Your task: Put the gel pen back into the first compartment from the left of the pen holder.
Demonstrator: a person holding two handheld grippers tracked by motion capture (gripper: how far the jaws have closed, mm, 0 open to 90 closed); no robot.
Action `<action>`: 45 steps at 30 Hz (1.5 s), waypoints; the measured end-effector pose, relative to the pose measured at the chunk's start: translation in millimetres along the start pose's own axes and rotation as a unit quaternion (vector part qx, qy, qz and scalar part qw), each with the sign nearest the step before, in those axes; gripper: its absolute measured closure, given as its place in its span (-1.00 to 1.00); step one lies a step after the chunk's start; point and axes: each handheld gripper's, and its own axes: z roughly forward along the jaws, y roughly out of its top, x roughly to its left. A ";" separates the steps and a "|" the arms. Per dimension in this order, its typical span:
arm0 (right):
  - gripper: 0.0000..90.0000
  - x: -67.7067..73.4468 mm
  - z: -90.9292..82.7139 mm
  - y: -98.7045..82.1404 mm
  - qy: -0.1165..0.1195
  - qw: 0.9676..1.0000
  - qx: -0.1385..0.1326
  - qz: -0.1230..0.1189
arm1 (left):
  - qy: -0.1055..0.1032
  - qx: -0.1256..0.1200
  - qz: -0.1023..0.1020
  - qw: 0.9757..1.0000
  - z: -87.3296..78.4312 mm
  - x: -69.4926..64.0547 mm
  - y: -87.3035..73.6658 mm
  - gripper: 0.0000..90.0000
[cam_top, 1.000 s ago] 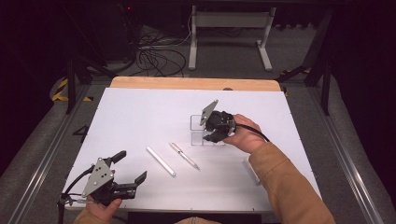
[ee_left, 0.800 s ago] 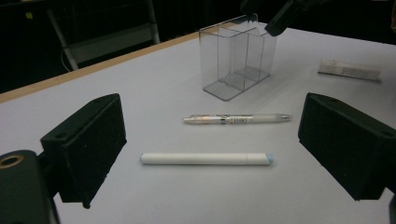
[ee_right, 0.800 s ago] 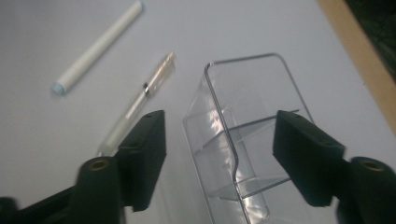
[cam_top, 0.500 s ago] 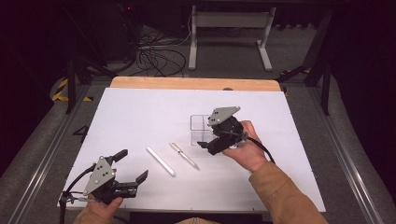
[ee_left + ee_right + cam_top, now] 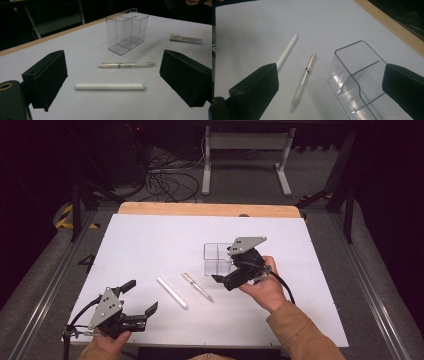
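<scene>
Currently on the bench: clear organiser, two writing items

Item 1. Clear plastic organiser point(image 5: 218, 259), upright on the white bench point(image 5: 150, 245), well right of centre. Transparent walls, an inner divider making compartments, all apparently empty. It stands free, likely set there to receive the pens.

Item 2. Clear mechanical pencil point(image 5: 197, 286) with a metal tip and orange detail, lying flat just left of the organiser.

Item 3. White capped pen point(image 5: 172, 292), plain barrel, lying flat beside the pencil, nearly parallel and apart from it.

Item 4. Right hand-held gripper point(image 5: 223, 281), held just beside the organiser's near side; its jaws have just been opening and stand wide, with nothing pressed between them, angled toward the pencil.

Item 5. Left hand-held gripper point(image 5: 139, 299), low at the bench's near-left corner, jaws spread and empty, facing both pens; apparently waiting.
</scene>
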 end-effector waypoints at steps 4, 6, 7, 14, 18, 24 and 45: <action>-1.00 5.3 -0.5 -2.5 0.004 1.000 -0.008 0.006 | 0.000 0.000 0.001 1.000 0.1 -0.8 0.1 -0.82; -1.00 5.7 -0.7 -3.9 0.006 1.000 -0.011 0.010 | 0.000 -0.001 0.000 1.000 0.0 -0.7 0.2 -0.82; -1.00 5.4 -0.7 -4.5 0.007 1.000 -0.013 0.012 | 0.000 -0.001 0.000 1.000 -0.1 -0.6 0.2 -0.82; -1.00 8.2 0.9 -5.5 0.023 0.999 -0.018 0.041 | 0.000 0.000 0.000 1.000 0.1 -0.1 0.1 -0.82; -1.00 11.7 3.3 -5.6 0.036 0.997 -0.024 0.057 | -0.001 -0.001 0.000 1.000 -0.2 -0.2 0.2 -0.82; -0.98 15.6 5.1 -5.0 0.027 0.996 -0.032 0.081 | 0.000 -0.002 -0.001 1.000 -0.6 -0.2 0.2 -0.82; -0.24 38.0 34.6 -24.4 -0.039 0.993 0.052 0.101 | 0.001 0.000 0.001 1.000 -1.2 -0.2 0.1 -0.82</action>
